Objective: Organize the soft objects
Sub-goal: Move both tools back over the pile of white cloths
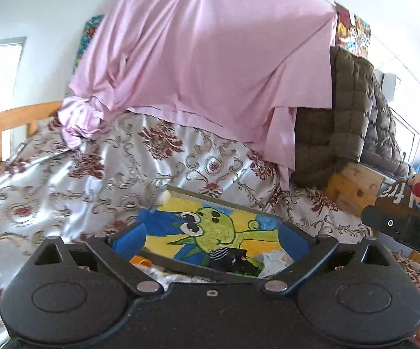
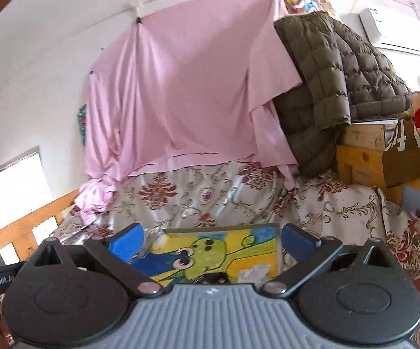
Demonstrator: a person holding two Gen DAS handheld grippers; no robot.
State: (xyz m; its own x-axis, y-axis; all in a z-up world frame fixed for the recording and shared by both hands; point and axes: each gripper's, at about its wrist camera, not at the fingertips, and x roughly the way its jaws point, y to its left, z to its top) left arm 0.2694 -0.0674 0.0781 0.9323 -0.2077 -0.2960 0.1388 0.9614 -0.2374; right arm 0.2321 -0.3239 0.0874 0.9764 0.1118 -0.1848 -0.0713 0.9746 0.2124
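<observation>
A flat board painted with a green cartoon creature [image 1: 210, 226] lies on the bed just ahead of both grippers; it also shows in the right wrist view [image 2: 210, 256]. On its near edge lie a black soft item [image 1: 230, 258] and a crumpled white one [image 1: 271, 260]; the right wrist view shows only slivers of them. My left gripper [image 1: 210, 237] is open and empty, its blue pads [image 1: 130, 237] wide apart above the board. My right gripper [image 2: 211, 240] is open and empty too, and its body shows at the right edge of the left wrist view [image 1: 402, 226].
A floral satin bedspread [image 1: 64, 174] covers the bed. A pink sheet [image 1: 204, 58] hangs on the wall behind. An olive quilted jacket [image 2: 326, 87] drapes over a wooden unit [image 2: 361, 157] at the right. A wooden bed rail [image 2: 21, 229] runs along the left. A small orange object [image 1: 141, 261] lies beside the board.
</observation>
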